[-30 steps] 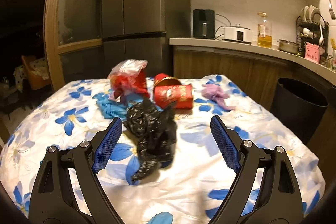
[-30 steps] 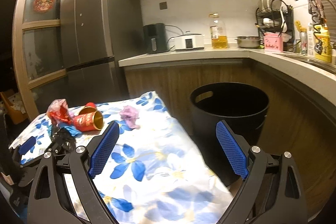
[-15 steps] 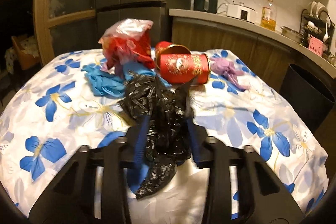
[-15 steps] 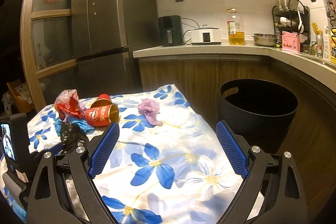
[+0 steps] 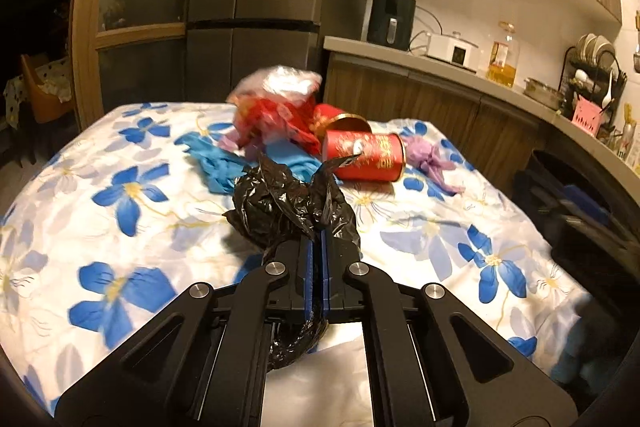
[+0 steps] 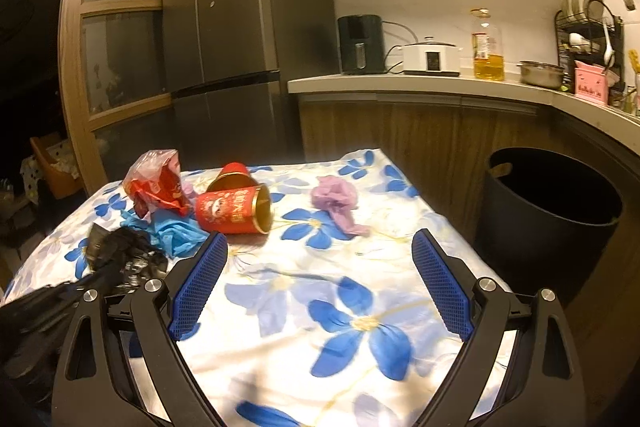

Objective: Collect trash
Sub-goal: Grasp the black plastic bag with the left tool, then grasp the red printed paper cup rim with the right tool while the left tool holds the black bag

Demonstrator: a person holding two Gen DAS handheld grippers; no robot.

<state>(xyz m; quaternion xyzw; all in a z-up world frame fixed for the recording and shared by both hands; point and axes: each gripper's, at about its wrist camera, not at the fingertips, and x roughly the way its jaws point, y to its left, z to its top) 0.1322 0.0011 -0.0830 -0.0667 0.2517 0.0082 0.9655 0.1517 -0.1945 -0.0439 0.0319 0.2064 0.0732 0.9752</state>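
The left gripper is clamped, blue pads nearly together, on a crumpled black plastic bag above a tabletop draped in a white cloth with blue flowers. The right gripper hovers over the same cloth, spread wide and holding nothing. Just beyond the black bag lie crumpled blue plastic gloves, with a red cylindrical tin on its side beside them, its gold interior showing in the right wrist view. A wad of lilac plastic lies just right of the tin, and a crinkled red-and-clear wrapper sits behind the gloves. A round black trash bin stands on the floor off the table's right edge, below the kitchen counter.
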